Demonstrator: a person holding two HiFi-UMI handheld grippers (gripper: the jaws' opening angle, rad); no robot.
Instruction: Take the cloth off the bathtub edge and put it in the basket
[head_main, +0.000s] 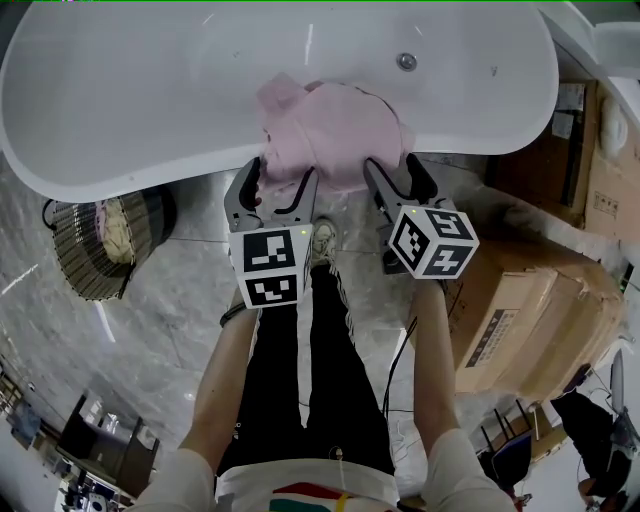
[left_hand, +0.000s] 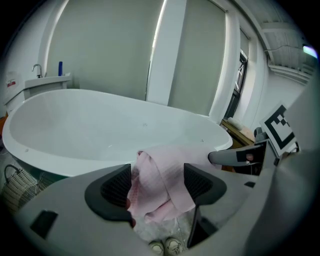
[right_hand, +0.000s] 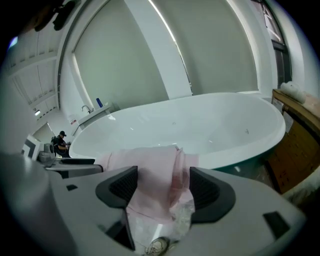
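1. Progress is nil so far: the crumpled pale pink cloth (head_main: 325, 135) lies draped over the near rim of the white oval bathtub (head_main: 120, 185).
2. The left hand-held gripper (head_main: 281, 180) and the right hand-held gripper (head_main: 394, 168) both have their jaws apart, each astride a fold of cloth, neither clamped.
3. Gripping, lifting, carrying and releasing all remain, I judge.
4. Only the head view shows the dark woven basket (head_main: 70, 262) clearly, on the floor well left of the left hand-held gripper.
5. Only the gripper views show the cloth lying between the ribbed pads.
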